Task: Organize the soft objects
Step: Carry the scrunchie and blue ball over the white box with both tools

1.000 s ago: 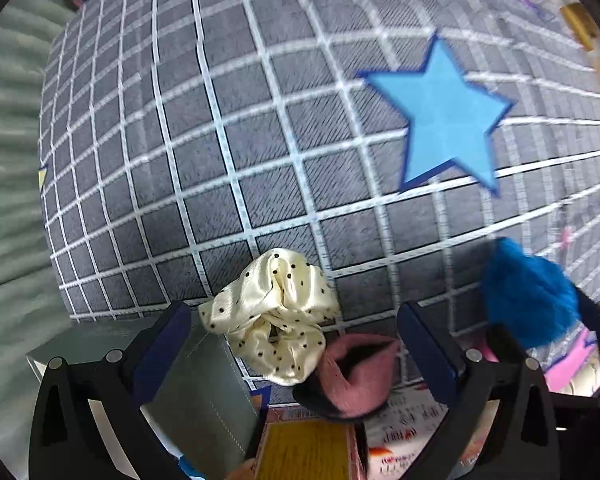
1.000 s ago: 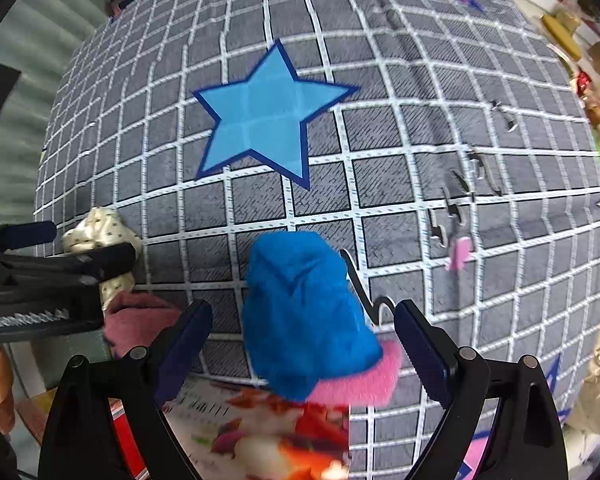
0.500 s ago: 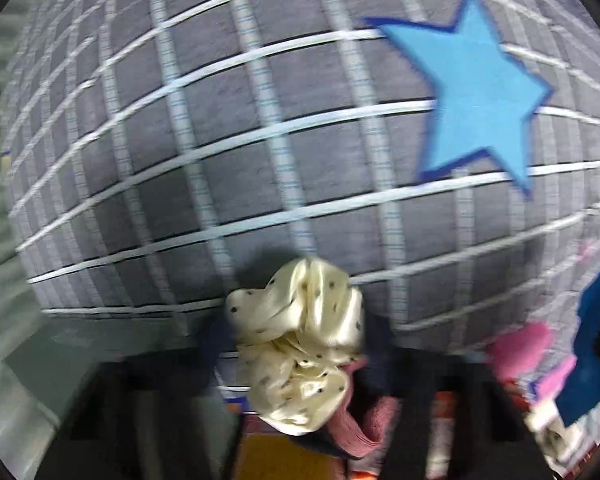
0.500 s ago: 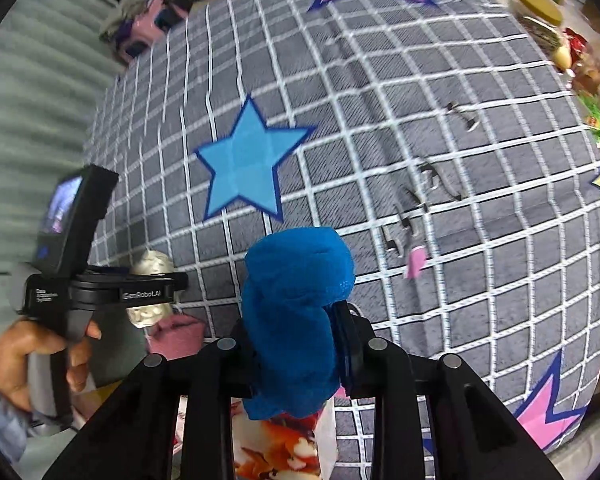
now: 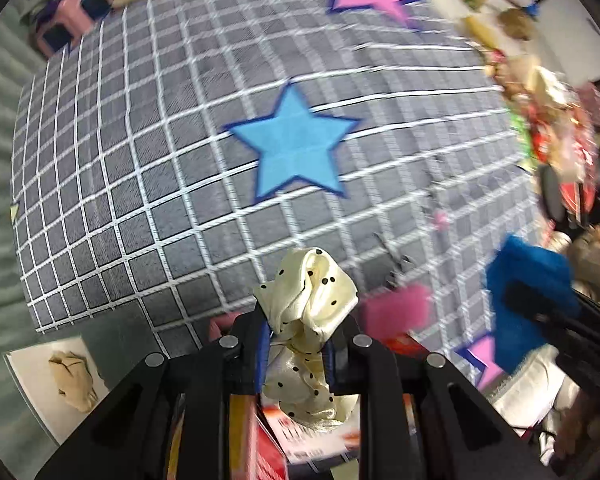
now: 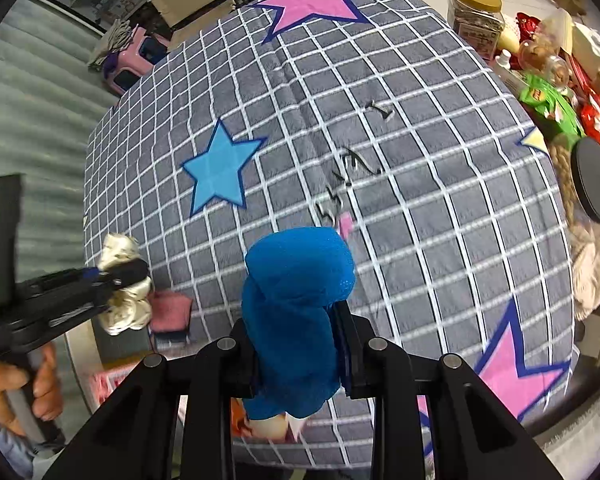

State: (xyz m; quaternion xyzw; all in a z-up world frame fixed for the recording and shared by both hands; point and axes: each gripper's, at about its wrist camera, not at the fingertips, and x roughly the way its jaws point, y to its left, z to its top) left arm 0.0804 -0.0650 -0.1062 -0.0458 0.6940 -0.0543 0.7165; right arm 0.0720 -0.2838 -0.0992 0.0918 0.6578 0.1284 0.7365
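Note:
My left gripper [image 5: 296, 340] is shut on a cream scrunchie with black dots [image 5: 308, 300] and holds it above the grey checked cloth [image 5: 160, 160]. It also shows in the right wrist view [image 6: 124, 284]. My right gripper [image 6: 300, 340] is shut on a blue fuzzy scrunchie [image 6: 296, 300], lifted off the cloth; it shows at the right of the left wrist view [image 5: 528, 300]. A pink scrunchie [image 5: 396, 308] lies on the cloth near its front edge, also in the right wrist view [image 6: 172, 308].
Several dark hair clips [image 6: 352, 176] lie mid-cloth. Jars and snack packets [image 6: 540, 60] crowd the right side. A black round lid [image 6: 596, 180] sits at the right edge. A printed box [image 5: 284, 440] lies below the front edge. A pink stool [image 6: 136, 60] stands far left.
Both grippers closed on their scrunchies and lifted them off the cloth. The pink scrunchie stayed on the cloth.

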